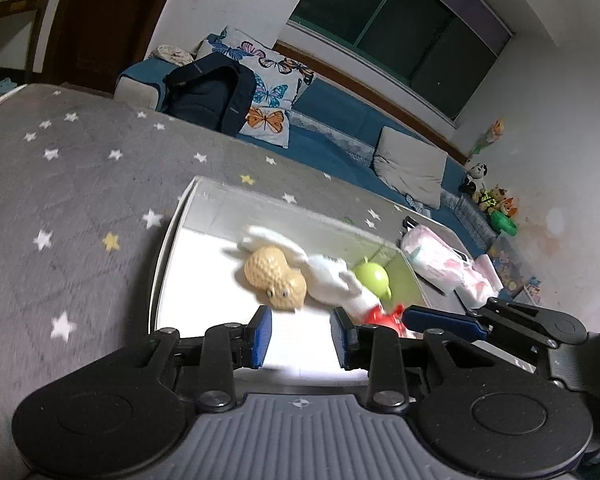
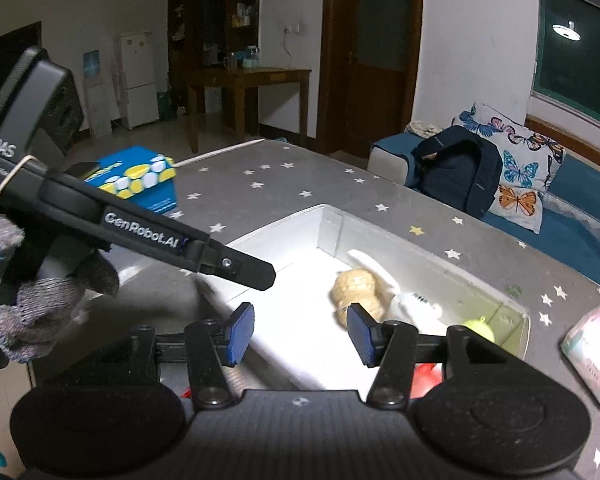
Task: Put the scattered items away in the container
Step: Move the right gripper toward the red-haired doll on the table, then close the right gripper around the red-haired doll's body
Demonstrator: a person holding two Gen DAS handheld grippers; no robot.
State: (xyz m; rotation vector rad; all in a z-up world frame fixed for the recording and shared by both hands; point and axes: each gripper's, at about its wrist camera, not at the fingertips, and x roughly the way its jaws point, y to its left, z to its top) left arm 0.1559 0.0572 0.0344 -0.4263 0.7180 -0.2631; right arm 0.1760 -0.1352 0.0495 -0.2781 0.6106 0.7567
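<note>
Now both grippers hang over the white box [image 1: 168,240], jaws apart and holding nothing.

Ahead of the left gripper [image 1: 300,334] inside the box lie a tan peanut toy [image 1: 274,276], a white sock [image 1: 332,280] and a green toy [image 1: 372,276]; the right gripper [image 2: 298,334] hovers just beside.

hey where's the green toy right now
The green toy lies inside the white container, at its far right corner in the left wrist view, just right of the white plush and beyond the red toy.
</note>
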